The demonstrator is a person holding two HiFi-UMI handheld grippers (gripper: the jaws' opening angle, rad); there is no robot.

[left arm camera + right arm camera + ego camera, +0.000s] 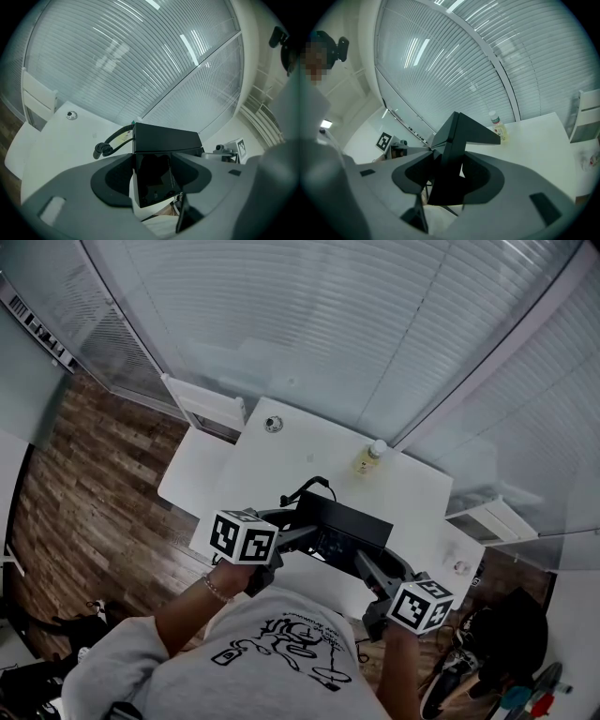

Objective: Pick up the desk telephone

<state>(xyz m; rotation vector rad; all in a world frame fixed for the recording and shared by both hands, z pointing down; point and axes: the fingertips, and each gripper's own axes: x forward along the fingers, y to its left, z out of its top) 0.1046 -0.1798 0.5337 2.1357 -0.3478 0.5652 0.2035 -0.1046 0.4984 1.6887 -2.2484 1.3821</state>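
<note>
Desk telephone (pixel 345 523) is wedged between both tongs. Left tongs (pixel 307 538) and right tongs (pixel 367 568) each clamp wide on one end of its body, likely sharing the load. It looks tilted, just off the desk (pixel 281 451). Cord (pixel 105 143) trails beyond the left tongs.

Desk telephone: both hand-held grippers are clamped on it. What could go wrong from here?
The left hand-held gripper and the right hand-held gripper each pinch just one end of the desk telephone, so it could twist or slip out.
Its coiled cord trails loose and may snag.
The bottle stands just beyond; a forward swing might topple it.
</note>
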